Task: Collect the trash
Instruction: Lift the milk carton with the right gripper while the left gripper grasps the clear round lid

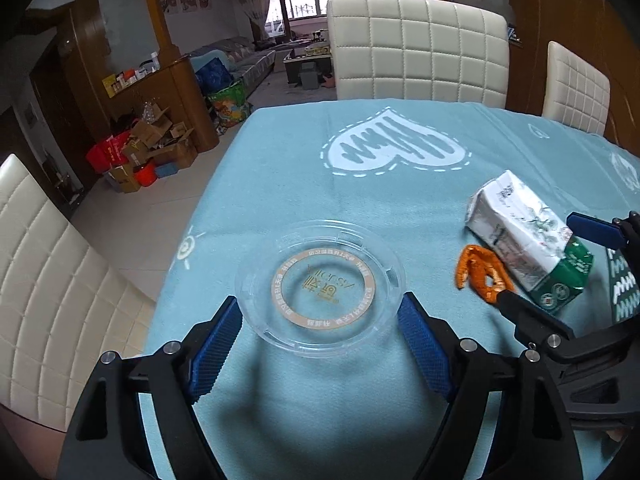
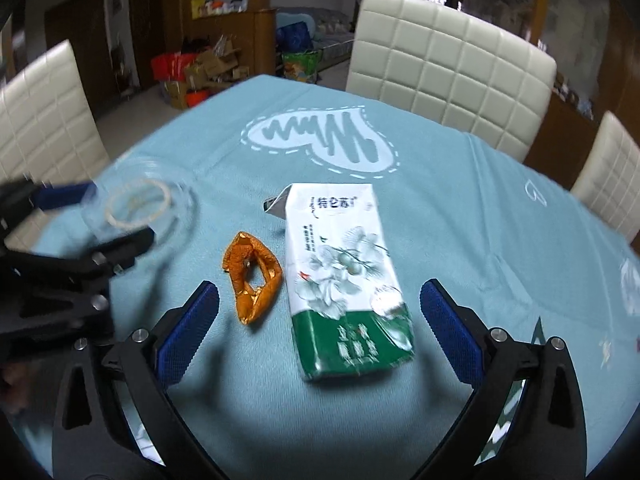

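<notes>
Our left gripper (image 1: pixel 320 316) is spread around the lid (image 1: pixel 320 286); right gripper (image 2: pixel 320 316) spread over carton (image 2: pixel 344 276), mid-table. We'd centre before closing.

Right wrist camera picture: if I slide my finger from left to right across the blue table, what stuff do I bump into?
Clear plastic lid → orange wrapper → milk carton. The left gripper reaches in at the lid, so it has no clear spot of its own.
</notes>
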Tool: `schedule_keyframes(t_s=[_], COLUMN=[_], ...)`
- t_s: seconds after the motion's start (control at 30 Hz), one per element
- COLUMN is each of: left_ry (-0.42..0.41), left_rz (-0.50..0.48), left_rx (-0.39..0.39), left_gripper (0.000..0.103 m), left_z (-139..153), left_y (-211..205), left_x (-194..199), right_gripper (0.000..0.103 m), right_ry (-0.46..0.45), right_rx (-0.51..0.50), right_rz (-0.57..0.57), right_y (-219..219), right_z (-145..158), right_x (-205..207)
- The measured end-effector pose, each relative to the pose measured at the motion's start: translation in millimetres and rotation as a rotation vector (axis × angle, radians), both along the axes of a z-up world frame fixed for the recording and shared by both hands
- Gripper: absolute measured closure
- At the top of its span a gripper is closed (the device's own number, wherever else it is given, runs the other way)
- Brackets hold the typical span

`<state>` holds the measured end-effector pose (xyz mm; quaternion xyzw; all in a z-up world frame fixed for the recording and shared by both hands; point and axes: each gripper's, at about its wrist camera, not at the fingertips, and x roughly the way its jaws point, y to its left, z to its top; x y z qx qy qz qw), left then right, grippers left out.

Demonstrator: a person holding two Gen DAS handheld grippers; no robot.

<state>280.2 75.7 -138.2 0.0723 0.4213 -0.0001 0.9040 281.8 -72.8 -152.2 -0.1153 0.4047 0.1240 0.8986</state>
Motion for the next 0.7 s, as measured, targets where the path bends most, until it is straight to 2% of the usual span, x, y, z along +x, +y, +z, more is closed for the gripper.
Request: schedule_keyframes(t_s=[0.03,0.07,0.1,0.17,0.23,0.5,0.7], left_ry=[0.004,0.007,0.007,0.007,0.008,-0.01,-0.035], left_rz=[0.001,0.004,0.008,0.007,0.005,-0.006,-0.008], left_rx=[-0.007,-0.014,-0.014,-0.013,-0.014,-0.015,-0.018], left_gripper=[0.025,0.025,0.025,0.025,0.025,0.025,0.025], left_z=[-1,-2,-3,-4,-4,7,20], left_y=[1,3,4,4,3,3,7], left_x=[1,1,1,1,1,-13,-30], right_gripper=[0.004,0.009,0.016,0.039,0.045,0.048,0.048], right_ry=[0.007,0.029,0.046,0.051,0.05,0.044,0.006], right_rx=[-0.013,-0.013,-0.004,0.025,0.026,0.054,0.051], right_rz=[-0.005,0.003,0.013,0.015,0.019,0.026,0.035], right_y=[1,2,2,-1,-1,-1,0], right_z=[-4,-8,-9,-6,-3,6,24], right_x=[2,4,6,6,3,-14,-32])
